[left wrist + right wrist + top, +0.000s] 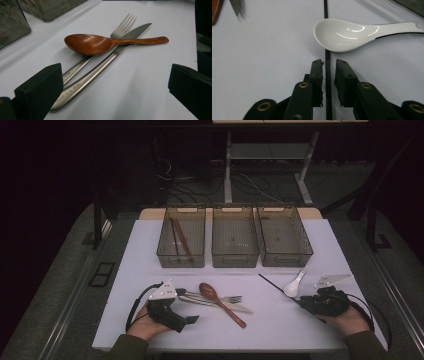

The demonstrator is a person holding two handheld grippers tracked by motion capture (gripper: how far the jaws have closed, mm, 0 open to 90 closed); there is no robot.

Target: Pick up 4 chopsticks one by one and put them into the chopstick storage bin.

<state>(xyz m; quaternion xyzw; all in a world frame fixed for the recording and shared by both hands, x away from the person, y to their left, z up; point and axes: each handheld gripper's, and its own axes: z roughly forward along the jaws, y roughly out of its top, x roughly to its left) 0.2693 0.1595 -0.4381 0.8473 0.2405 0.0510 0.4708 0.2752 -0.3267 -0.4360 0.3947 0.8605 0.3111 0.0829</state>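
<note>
High view: two grippers by the cutlery

High view first, from left to right. My left gripper (176, 316) sits low on the white table (125, 320), held in a hand (145, 327). Its jaws are wide apart and hold nothing. Just to its right lie three things in a little pile: a wooden spoon (220, 303), a fork (225, 299) and a knife (235, 307).

From the left gripper view I see the wooden spoon (100, 44) lying across the fork (122, 27) and the knife (100, 67). The spoon's bowl is on the left there. All three sit ahead of the open jaws, not between them.

Farther back on the table stand three grey bins in a row. The left bin (181, 237) has long brown sticks in it. The middle bin (235, 237) and the right bin (284, 236) come next.

On the right, a white spoon (294, 285) lies beside a thin black chopstick (275, 286). My right gripper (306, 306) is at the near end of that stick.

From the right gripper view, the jaws are narrow, one on each side of the black chopstick (326, 37). I cannot tell if they press it. The white spoon (347, 35) lies over the stick just ahead
</note>
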